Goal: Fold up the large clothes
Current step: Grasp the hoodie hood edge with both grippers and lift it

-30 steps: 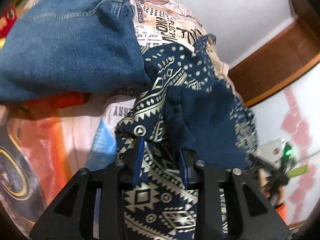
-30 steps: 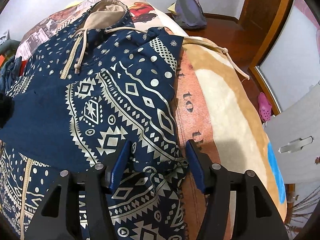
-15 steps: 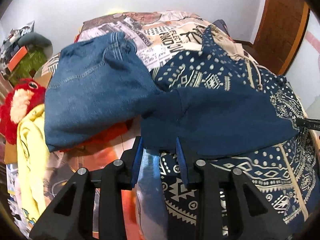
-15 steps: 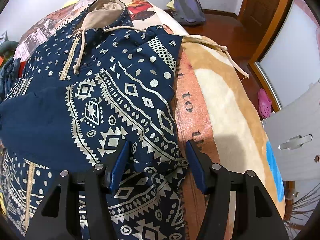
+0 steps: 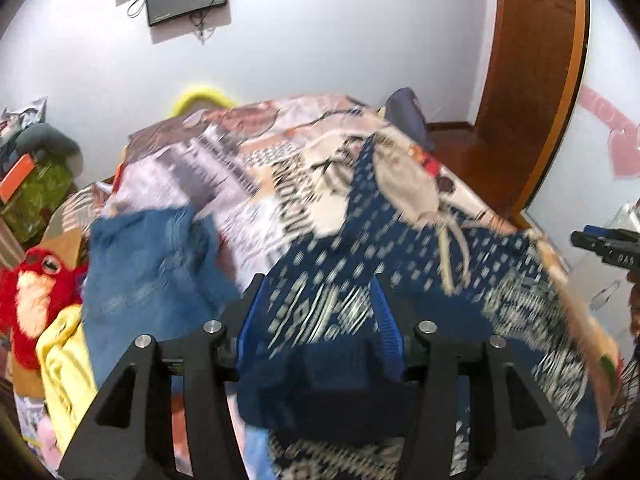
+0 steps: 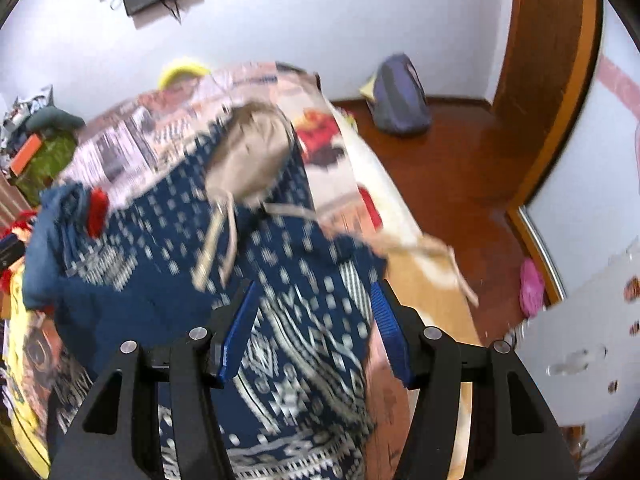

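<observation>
A navy hoodie with a white geometric print, beige hood and drawstrings lies spread on the bed. It also shows in the right wrist view. Its sleeve is folded across the body. My left gripper is open above the hoodie's near edge, with dark cloth low between its blue pads. My right gripper is open and empty above the hoodie's right side. Both views are motion-blurred.
Blue jeans lie folded left of the hoodie on the printed bedspread. A red plush toy and a yellow garment are at the left. A backpack stands on the wooden floor by the door.
My left gripper laid the sleeve across the hoodie, opened wide and let it go. Both grippers have tilted up and pulled back, so the wall now shows.
</observation>
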The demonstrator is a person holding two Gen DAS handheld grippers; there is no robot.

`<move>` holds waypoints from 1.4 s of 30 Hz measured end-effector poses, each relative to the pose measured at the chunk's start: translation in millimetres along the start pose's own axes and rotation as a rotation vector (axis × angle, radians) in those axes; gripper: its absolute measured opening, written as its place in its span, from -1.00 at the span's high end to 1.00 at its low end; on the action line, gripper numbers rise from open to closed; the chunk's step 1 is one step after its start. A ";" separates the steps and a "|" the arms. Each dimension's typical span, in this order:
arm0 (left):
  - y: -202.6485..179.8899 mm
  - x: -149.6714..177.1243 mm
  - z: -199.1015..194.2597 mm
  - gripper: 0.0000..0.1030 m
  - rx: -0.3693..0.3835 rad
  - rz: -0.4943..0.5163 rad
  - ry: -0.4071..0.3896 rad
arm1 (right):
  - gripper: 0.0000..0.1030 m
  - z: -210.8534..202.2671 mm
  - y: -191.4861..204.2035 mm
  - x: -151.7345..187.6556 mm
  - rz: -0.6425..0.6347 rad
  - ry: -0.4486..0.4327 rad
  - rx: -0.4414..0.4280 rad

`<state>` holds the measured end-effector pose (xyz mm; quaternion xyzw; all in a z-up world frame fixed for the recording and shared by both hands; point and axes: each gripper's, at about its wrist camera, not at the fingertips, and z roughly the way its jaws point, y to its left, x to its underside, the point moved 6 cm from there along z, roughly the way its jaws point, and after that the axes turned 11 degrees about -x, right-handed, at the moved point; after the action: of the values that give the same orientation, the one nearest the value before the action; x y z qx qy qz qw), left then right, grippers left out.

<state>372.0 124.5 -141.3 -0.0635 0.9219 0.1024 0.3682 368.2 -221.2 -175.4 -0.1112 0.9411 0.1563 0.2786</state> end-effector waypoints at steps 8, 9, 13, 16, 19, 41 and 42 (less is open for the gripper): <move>-42.5 -51.0 54.8 -0.08 0.030 0.004 0.045 | -0.06 32.8 13.3 -50.3 -0.024 -0.034 -0.015; -47.5 -54.1 66.1 -0.08 0.038 0.003 0.064 | -0.06 37.8 14.0 -53.5 -0.025 -0.028 -0.022; -67.1 -62.1 107.9 -0.08 0.062 -0.001 0.135 | -0.06 76.6 15.1 -64.9 -0.001 0.021 -0.049; -80.6 -65.1 141.5 -0.08 0.090 -0.022 0.198 | -0.06 107.6 10.4 -69.7 0.034 0.063 -0.055; -92.3 -66.5 174.2 -0.08 0.093 -0.039 0.250 | -0.06 141.4 2.1 -73.3 0.089 0.119 -0.077; -133.1 -63.9 266.4 -0.14 -0.055 0.043 0.205 | 0.77 242.0 -32.1 -62.1 0.126 0.244 0.016; -135.4 -62.8 264.9 0.12 -0.052 0.056 0.195 | 0.82 242.0 -30.7 -62.1 0.111 0.244 0.021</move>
<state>619.8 58.0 -304.7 -0.0569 0.9519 0.1296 0.2717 546.6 -155.9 -340.4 -0.0744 0.9742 0.1470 0.1541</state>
